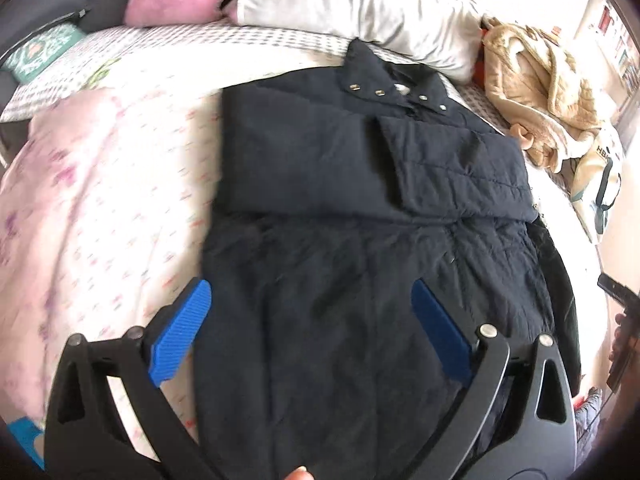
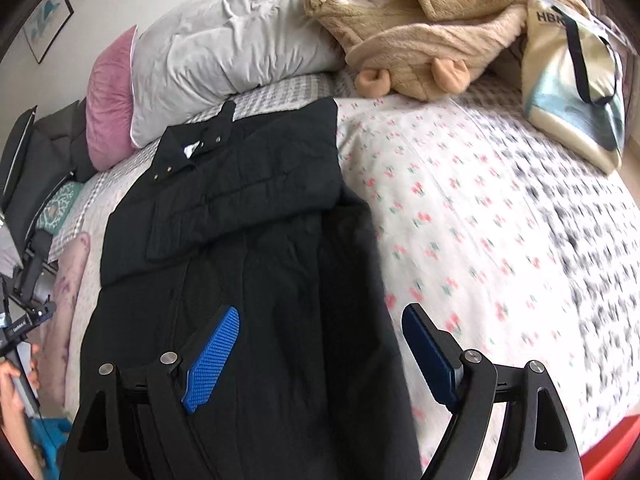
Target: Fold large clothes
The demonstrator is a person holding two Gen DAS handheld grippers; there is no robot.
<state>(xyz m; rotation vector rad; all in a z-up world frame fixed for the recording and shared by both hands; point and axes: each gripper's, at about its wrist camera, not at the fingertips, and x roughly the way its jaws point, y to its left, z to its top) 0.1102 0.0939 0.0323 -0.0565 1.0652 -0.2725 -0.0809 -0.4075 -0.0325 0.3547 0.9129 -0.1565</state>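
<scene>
Claw pads in blue fill the lower part of both wrist views. The left claw (image 1: 310, 330) stands wide apart with nothing pinched between its pads; only the dark cloth lies beneath it. The right claw (image 2: 320, 354) is likewise spread and empty, hovering over the lower right edge of the garment.

Below both lies the dark jacket (image 1: 360, 208), a quilted, padded piece spread on the bed (image 2: 460, 220), whose cover carries a small floral print. Its collar with metal snaps sits toward the top centre of the left view, near the pillows. A sleeve is already laid across the chest, so the upper half looks partly folded, while the lower body runs down toward the bottom of the frame, unfolded.

The jacket will likely handle as soft and bulky: padded fill that springs back, a smooth shell that may slip between the pads, and enough weight to sag when lifted by one corner. A firm hold probably belongs at the two hem corners, taking a thick pinch of cloth on each side so the lower half can be carried up evenly over the chest.

Farther out, a grey pillow (image 2: 224, 40) and a pink cushion (image 2: 110, 104) sit at the upper left of the right view, a tan fleece robe (image 2: 420, 28) at the top, a tote bag (image 2: 572, 80) at the upper right.
</scene>
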